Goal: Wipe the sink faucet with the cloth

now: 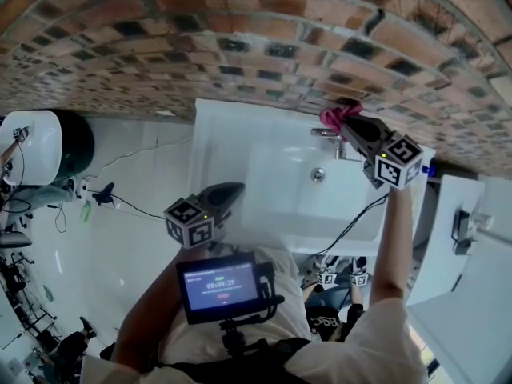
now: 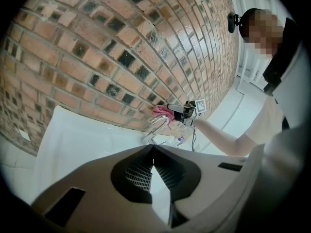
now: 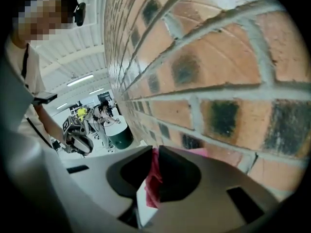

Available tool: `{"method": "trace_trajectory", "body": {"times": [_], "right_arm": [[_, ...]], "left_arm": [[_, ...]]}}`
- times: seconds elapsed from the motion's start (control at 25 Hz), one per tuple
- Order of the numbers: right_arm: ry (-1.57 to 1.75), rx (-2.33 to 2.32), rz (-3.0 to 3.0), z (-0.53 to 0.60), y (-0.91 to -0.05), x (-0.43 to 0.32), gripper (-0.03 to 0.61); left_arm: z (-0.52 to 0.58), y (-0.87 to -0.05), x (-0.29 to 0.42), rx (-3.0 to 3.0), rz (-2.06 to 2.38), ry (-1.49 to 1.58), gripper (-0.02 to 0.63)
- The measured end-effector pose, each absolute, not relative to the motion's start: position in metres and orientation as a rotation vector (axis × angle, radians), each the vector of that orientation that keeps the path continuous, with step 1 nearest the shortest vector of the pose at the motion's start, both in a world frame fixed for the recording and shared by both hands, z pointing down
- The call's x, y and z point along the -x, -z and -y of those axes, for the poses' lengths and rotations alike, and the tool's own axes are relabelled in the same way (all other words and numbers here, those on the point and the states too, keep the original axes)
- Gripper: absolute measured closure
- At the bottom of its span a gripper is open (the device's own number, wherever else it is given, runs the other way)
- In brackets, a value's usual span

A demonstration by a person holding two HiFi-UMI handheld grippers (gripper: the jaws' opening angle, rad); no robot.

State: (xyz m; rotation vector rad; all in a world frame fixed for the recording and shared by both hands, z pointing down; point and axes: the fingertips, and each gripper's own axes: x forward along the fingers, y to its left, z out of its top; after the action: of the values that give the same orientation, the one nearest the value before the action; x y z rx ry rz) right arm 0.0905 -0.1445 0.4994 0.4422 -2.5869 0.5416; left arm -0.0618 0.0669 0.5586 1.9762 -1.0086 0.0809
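Over the white rectangular ceramic sink, against the red brick wall, our right gripper pinches a crumpled pink cloth; our left gripper sits closed, empty.

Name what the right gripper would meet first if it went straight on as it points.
Probably the brick wall, close beyond the pink cloth that the right gripper holds; depth is unclear.
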Motion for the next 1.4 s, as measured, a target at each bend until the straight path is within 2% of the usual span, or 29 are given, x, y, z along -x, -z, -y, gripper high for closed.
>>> {"method": "trace_trajectory", "body": {"times": [0.32, 0.76, 1.08, 1.4], "right_arm": [[-0.240, -0.433, 2.381, 0.131, -0.520, -0.049, 0.531], [-0.597, -0.438, 2.633, 0.118, -0.480, -0.019, 0.531], [-0.883, -0.452, 2.829, 0.084, -0.402, -0.024, 0.531], [-0.892, -0.497, 2.917, 0.010, -0.339, 0.001, 0.531]], "left_arm": [[-0.074, -0.561, 0.077, -1.951, 1.047, -0.049, 0.614], [-0.078, -0.558, 0.082, -1.938, 1.080, -0.027, 0.614], [-0.075, -0.543, 0.078, -2.004, 1.036, -0.008, 0.614], [-0.088, -0.492, 0.116, -2.176, 1.027, 0.057, 0.614]]}}
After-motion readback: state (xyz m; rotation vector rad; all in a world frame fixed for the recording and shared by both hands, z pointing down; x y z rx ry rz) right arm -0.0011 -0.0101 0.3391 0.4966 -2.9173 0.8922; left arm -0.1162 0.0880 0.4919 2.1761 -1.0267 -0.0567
